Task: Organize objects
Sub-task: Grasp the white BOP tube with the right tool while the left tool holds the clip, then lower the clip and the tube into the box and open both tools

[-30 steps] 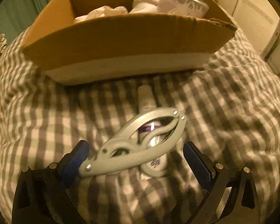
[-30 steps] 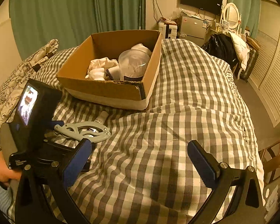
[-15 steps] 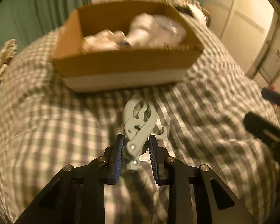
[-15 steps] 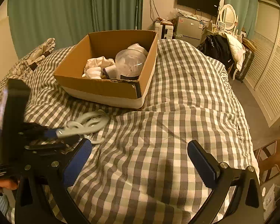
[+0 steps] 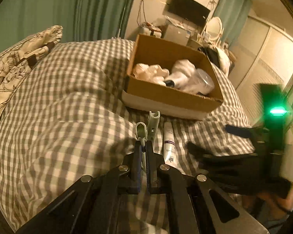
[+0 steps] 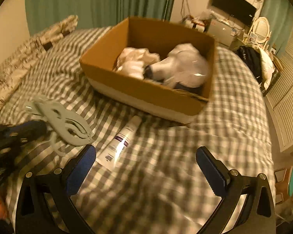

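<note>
Clamp (image 5: 153, 125) pinched edge-on in my left tongs (image 5: 144, 154); right tongs (image 6: 144, 162) gape empty. Best carried level over the far box (image 5: 171, 95) rim, then released low.

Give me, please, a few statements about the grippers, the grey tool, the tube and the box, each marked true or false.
1. The left gripper is shut on the grey tool. True.
2. The right gripper holds the white tube. False: it is open and empty, and the tube lies on the checked blanket.
3. The cardboard box is empty. False: it holds white items and a clear container.
4. The tube lies outside the box, in front of its near wall. True.
5. The grey tool is already in the box. False: it is held over the blanket, left of the tube.
</note>
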A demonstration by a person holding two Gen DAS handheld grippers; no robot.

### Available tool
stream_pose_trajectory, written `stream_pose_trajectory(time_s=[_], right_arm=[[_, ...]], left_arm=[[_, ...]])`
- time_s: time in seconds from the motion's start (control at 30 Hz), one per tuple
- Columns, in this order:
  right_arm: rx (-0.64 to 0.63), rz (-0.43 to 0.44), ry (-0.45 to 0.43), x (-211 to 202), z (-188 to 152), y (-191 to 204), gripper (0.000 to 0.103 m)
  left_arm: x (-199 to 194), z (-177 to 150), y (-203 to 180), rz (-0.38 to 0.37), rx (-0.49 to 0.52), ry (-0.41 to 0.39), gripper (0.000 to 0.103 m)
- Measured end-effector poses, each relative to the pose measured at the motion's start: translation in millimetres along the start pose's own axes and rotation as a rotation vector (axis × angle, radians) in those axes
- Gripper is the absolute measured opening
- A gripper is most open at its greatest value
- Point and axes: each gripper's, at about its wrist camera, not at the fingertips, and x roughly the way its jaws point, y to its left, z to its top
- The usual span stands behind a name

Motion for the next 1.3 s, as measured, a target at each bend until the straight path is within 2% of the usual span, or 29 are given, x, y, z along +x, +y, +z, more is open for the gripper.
stream_pose_trajectory(time_s=[0.03,0.2,0.3,0.37,0.43,0.47,0.5,0.57,0.67,0.93,1.1,1.3], right_arm=[[-0.007,0.005,0.022,12,4,6,0.101],[0.003,0.042,0.139,68,13,24,0.079],[0.012,0.046,0.196,94,11,29,0.070],[0.022,0.058,0.226,103,8,29,0.065],[0.034,0.075,0.234,104,5,27,0.053],[0.032,0.080,0.227,101,5,26,0.039],[0.027,0.084,0.219,97,4,27,0.033],[0.003,0.086,0.200,85,-1,29,0.028],[-0.020,0.089,0.159,62,-10,30,0.025],[-0.046,0.092,-0.030,-31,-12,17,0.025],[-0.066,0.084,-0.139,-86,-6,18,0.025],[-0.058,0.080,-0.260,-142,10,1,0.025]], left_arm=[[-1,0,3,-0.002,-0.007,-0.006,0.002],[-10,-3,24,-0.047,-0.069,-0.022,0.002],[-8,-4,29,-0.071,-0.090,-0.017,0.002],[-7,-4,28,-0.073,-0.087,-0.015,0.002],[-9,-6,24,-0.068,-0.071,-0.020,0.002],[-10,-6,21,-0.065,-0.063,-0.025,0.002],[-12,-6,19,-0.065,-0.056,-0.028,0.003],[-15,-8,16,-0.066,-0.057,-0.029,0.003],[-22,-11,15,-0.058,-0.060,-0.030,0.003],[-58,-9,-5,-0.046,-0.040,-0.071,0.002],[-88,5,-33,-0.055,0.016,-0.139,0.002],[-110,34,-65,-0.044,0.091,-0.207,0.002]])
